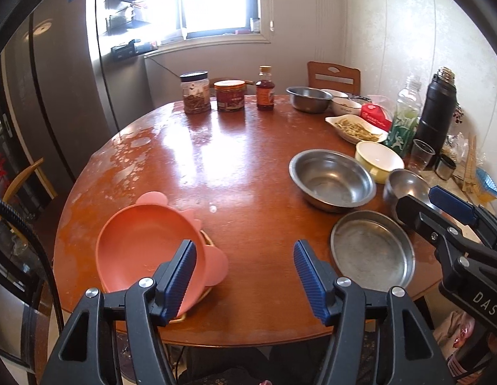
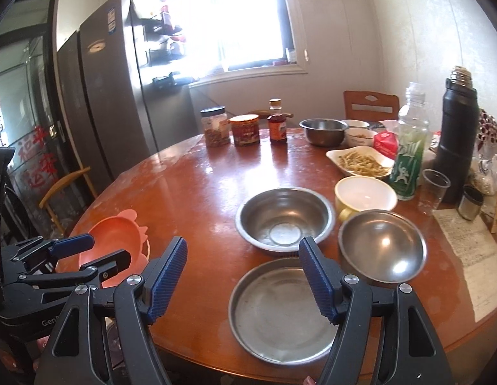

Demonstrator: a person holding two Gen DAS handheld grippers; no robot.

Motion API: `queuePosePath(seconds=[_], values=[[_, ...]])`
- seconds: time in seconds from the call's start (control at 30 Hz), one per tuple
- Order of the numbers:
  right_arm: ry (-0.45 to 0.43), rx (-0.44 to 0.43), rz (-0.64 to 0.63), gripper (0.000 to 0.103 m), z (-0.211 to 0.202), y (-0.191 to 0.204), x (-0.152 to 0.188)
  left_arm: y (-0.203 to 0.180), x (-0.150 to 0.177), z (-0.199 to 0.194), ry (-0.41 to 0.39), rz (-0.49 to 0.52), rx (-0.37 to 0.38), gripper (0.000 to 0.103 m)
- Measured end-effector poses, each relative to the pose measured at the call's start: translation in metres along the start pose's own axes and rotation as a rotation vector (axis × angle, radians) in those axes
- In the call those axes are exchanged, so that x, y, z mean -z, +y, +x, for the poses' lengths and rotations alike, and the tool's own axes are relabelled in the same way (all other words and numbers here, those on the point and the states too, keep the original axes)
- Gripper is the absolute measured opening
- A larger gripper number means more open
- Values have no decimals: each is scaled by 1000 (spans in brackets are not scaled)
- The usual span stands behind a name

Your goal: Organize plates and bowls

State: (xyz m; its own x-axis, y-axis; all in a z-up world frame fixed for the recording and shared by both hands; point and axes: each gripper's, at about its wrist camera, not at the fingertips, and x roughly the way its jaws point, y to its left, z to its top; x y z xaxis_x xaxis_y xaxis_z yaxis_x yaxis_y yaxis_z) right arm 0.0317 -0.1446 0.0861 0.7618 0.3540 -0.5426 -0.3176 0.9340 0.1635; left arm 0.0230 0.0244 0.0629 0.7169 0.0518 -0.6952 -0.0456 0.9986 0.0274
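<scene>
A pink plate with scalloped ears (image 1: 145, 243) lies at the near left of the round wooden table (image 1: 235, 166), on top of a yellowish dish whose rim just shows. My left gripper (image 1: 245, 256) hangs open above the table's near edge, its left pad over the pink plate's right rim and nothing between the pads. A flat steel plate (image 2: 280, 314) lies at the near right. Behind it stand a large steel bowl (image 2: 283, 218), a smaller steel bowl (image 2: 383, 250) and a yellow bowl (image 2: 364, 195). My right gripper (image 2: 243, 256) is open above the steel plate, holding nothing.
At the back stand two jars (image 1: 229, 94), a sauce bottle (image 1: 265, 89), another steel bowl (image 1: 309, 98) and a white dish of food (image 1: 354, 126). A green bottle (image 2: 409, 160), a black flask (image 2: 457, 134) and a plastic cup (image 2: 434, 189) crowd the right edge. Chairs and a fridge surround the table.
</scene>
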Motion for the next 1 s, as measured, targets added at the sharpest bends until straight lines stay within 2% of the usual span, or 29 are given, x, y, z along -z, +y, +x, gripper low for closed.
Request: queuePosePath(seconds=[0.13,0.57,1.0], values=[[-1,18,14,74,-10,-12,2,-13,-2,-5,4,11,38,63],[13,61,58,74,-33,-49,18,-47,3,-5,18,53,53,63],[122,47,91,74,-5,-67,46,-59,9,27,82,62,67,63]])
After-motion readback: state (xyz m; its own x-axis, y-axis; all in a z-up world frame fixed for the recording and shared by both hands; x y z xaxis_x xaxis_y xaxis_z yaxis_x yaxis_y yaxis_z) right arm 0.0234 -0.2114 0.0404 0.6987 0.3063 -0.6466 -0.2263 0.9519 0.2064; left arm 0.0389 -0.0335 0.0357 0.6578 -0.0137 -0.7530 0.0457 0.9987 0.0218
